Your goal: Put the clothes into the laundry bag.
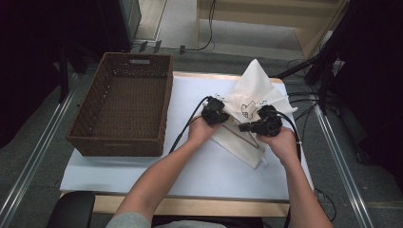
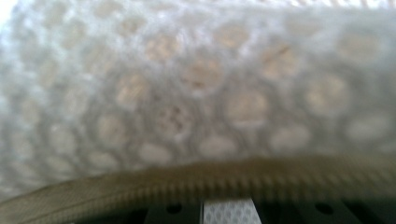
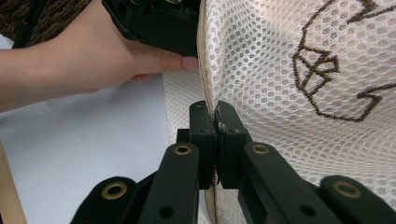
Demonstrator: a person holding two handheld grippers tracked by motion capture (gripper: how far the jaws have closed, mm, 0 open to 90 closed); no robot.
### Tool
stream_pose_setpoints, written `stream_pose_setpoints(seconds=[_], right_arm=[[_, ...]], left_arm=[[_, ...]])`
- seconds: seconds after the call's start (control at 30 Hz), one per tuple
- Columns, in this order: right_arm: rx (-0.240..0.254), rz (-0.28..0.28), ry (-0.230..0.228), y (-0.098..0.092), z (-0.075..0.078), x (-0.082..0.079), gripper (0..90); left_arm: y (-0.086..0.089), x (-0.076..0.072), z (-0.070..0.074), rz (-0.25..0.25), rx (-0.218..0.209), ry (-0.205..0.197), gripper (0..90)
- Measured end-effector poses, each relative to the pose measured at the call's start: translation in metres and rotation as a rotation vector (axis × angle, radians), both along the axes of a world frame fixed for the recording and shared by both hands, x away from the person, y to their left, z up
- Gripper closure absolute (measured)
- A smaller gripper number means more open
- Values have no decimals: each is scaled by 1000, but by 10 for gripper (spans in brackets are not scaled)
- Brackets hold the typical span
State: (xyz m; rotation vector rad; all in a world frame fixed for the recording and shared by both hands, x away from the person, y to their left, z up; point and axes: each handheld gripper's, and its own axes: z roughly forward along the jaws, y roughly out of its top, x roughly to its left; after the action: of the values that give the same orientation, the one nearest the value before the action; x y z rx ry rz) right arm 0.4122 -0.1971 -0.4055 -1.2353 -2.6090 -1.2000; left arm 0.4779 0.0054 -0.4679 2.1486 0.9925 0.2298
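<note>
A white mesh bag (image 1: pixel 252 88) with a brown line drawing (image 3: pixel 336 79) is held up over the white table (image 1: pixel 199 166). My right gripper (image 3: pixel 216 119) is shut on the bag's tan zipper edge, its jaws pressed together with the tape between them. In the high view it (image 1: pixel 243 127) grips the bag's right side. My left gripper (image 1: pixel 223 113) holds the same edge a little to the left. Up close the mesh (image 2: pixel 196 93) and the zipper tape (image 2: pixel 187 182) run across its jaws, and a strip of mesh sits between them (image 2: pixel 227 212). The other hand and its gripper body (image 3: pixel 154 23) show beyond the right jaws.
A dark wicker basket (image 1: pixel 90 137) with nothing inside stands on the left of the table. Black cables trail from both grippers across the white surface. Metal rails run along both sides of the table, and a wooden edge (image 1: pixel 190 206) borders its near side.
</note>
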Motion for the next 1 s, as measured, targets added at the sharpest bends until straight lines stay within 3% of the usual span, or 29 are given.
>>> stream_pose_setpoints(seconds=[0.2,0.53,0.63,0.77,0.9,1.0], right_arm=[[-2,0,1,1,0,0,886],[-2,9,6,1,-1,1,888],[-12,5,11,1,-2,1,888],[-17,6,10,1,-5,2,887],[-20,1,15,1,-6,2,886],[-24,1,14,1,-10,3,885]], left_arm=[[-3,4,-1,54,-19,7,867],[-8,10,0,109,-9,13,875],[-7,11,-1,123,-30,27,872],[-3,6,5,87,-22,31,853],[12,-5,16,58,-52,26,828],[23,-16,21,47,-44,15,814]])
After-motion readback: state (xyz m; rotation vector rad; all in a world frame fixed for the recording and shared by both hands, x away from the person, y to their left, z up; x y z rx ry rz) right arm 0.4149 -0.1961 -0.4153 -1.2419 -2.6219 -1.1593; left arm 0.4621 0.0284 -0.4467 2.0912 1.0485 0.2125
